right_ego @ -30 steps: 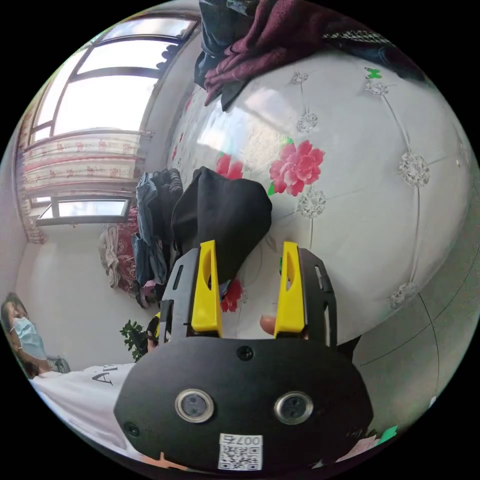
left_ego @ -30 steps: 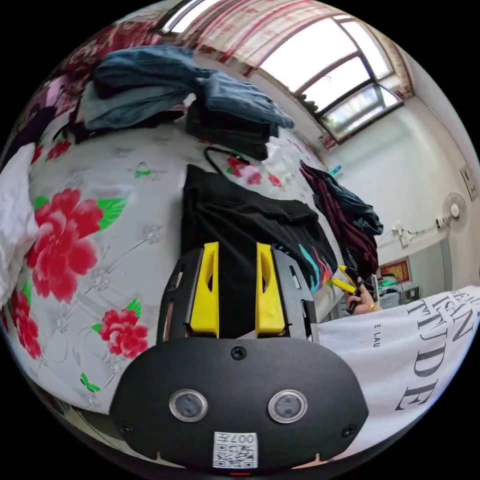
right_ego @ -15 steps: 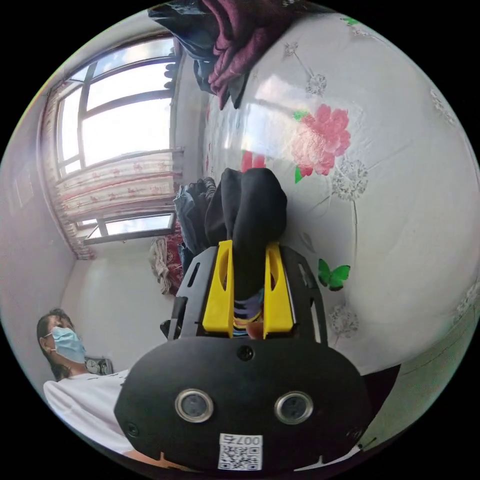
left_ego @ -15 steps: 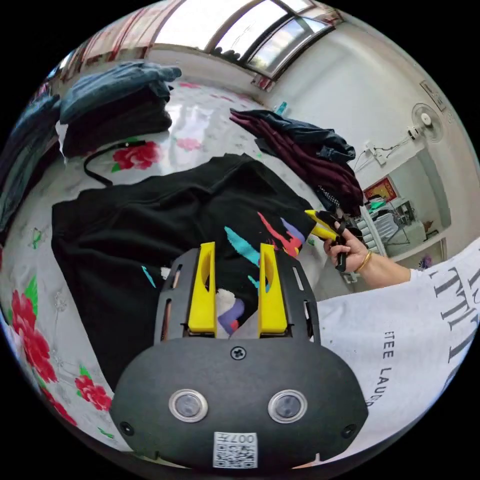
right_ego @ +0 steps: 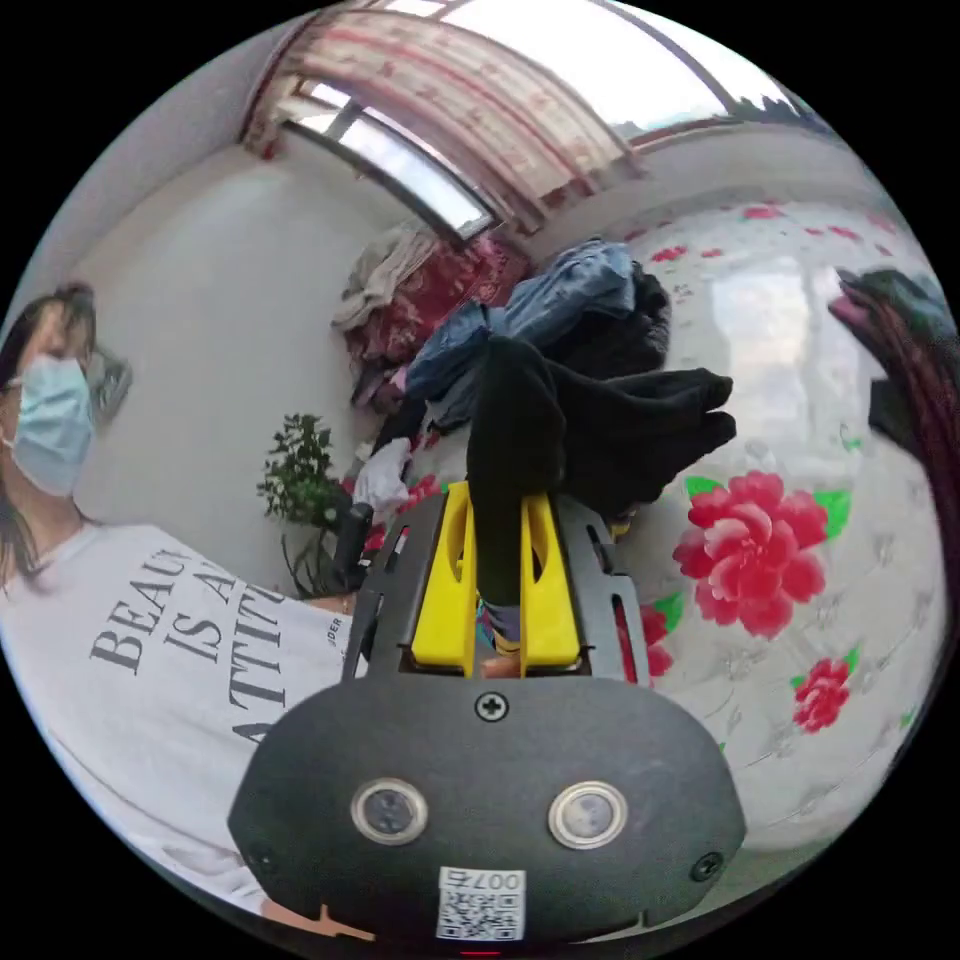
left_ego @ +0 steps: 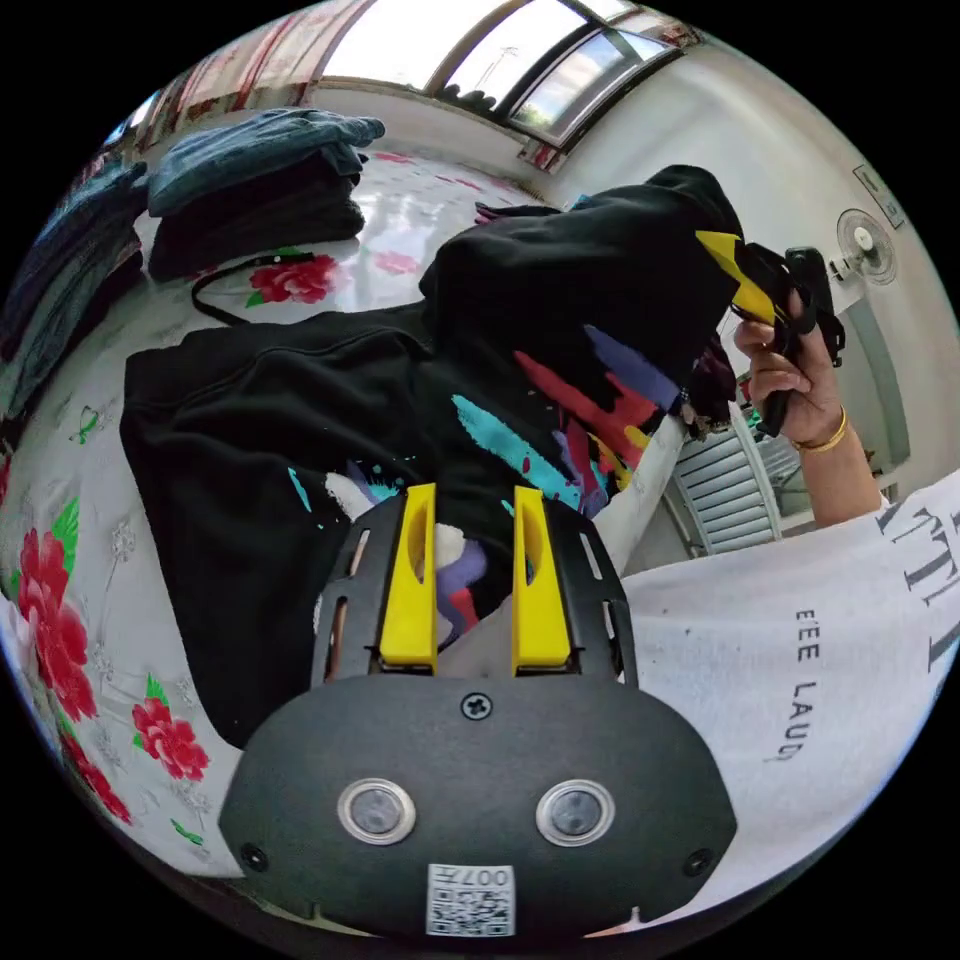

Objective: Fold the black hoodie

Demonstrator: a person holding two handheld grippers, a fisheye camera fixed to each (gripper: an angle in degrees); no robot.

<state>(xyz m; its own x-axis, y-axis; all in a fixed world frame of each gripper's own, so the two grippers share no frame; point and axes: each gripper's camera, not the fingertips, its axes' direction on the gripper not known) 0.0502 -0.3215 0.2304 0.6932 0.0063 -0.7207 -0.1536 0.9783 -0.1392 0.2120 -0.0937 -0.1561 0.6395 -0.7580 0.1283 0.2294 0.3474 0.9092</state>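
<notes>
On the flower-printed bed cover (left_ego: 110, 520), in the left gripper view, the black hoodie (left_ego: 300, 420) lies spread from 9 o'clock through the centre, its paint-splash print in teal, red and purple facing up near the middle. Your left hand-held gripper (left_ego: 470, 520) sits at 6 o'clock with its yellow jaws a narrow gap apart; printed fabric shows between them, but whether both jaws press on it cannot be told from here. At 1 to 2 o'clock one edge of the hoodie is lifted off the bed in a raised fold, and your right hand-held gripper (left_ego: 735, 275), gripped by your hand (left_ego: 795, 375), meets that fold at its upper right end. A pile of folded jeans and dark clothes (left_ego: 255, 190) rests at 11 o'clock, with a black cord (left_ego: 225, 285) looped on the cover just below it. Your white printed T-shirt (left_ego: 800, 650) occupies 4 o'clock.

In the right gripper view, the right hand-held gripper (right_ego: 497, 520) stands at 6 o'clock, jaws drawn close with a bunched strip of the black hoodie (right_ego: 590, 430) pinched between them; the cloth rises from the jaws and drapes toward 2 o'clock above the bed. A potted plant (right_ego: 300, 490) stands at 9 o'clock against the wall
</notes>
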